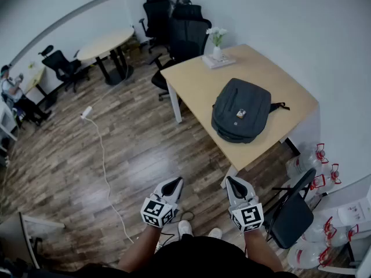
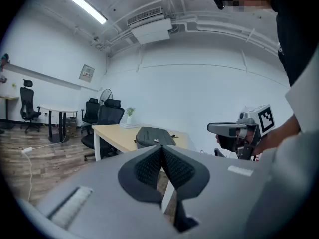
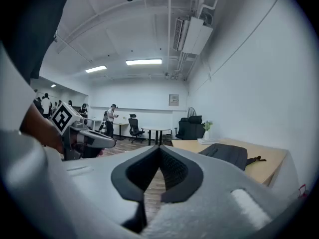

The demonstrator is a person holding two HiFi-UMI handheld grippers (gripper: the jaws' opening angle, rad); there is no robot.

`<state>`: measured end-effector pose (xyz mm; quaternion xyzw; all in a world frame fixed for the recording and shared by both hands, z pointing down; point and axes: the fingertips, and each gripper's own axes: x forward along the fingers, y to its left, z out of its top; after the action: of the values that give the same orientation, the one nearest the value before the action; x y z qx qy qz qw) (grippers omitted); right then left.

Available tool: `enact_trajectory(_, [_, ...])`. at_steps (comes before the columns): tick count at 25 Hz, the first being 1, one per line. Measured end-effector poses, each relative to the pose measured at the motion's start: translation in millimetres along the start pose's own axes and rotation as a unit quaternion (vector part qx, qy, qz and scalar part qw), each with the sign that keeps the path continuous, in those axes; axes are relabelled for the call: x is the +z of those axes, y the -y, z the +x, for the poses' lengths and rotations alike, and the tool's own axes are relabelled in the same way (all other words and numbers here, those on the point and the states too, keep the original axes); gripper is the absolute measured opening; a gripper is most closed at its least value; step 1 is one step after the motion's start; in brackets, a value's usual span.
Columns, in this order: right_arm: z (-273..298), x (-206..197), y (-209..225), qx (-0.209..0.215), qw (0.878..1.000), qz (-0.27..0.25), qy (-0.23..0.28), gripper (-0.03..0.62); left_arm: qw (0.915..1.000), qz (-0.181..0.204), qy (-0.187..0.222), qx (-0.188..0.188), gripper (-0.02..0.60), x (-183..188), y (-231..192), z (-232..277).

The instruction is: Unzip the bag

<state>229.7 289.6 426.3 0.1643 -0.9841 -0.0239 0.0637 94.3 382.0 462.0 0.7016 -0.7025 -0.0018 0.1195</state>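
A person stands on a wooden floor, holding a left gripper [image 1: 174, 183] and a right gripper [image 1: 232, 182] out in front, both nearly level. Each has its jaws pressed together with nothing between them. The dark grey bag [image 1: 240, 110] lies flat near the front of a pale wooden table [image 1: 194, 83], well apart from both grippers and untouched, so the unzipping has not begun. The zip pull is too small to make out from here, and that is likely the main risk: closed jaws would have to open and then pinch a small tab, and a miss could nudge the bag instead. The bag rests loose, so a pull along the zip with only one gripper might drag it toward the table edge unless the other gripper steadies it. The room to move is tighter on the right, where a black chair [image 1: 291, 214] stands just beside the right gripper and water jugs [image 1: 317, 160] crowd the wall. On the left the floor is open, apart from a white cable [image 1: 105, 168] trailing across it, which could catch a foot.
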Motion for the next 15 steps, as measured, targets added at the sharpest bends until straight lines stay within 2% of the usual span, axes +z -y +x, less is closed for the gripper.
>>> enact_trajectory(5, [9.1,1.2,2.3,0.0,1.0,0.005,0.006,0.002,0.9995,0.0,0.023,0.024,0.02,10.8,-8.4,6.0])
enact_trajectory(15, [38.9,0.5,-2.6,-0.01,1.0,0.014,0.009,0.002,0.9992,0.034,0.021,0.009,0.02,18.9,-23.2,8.5])
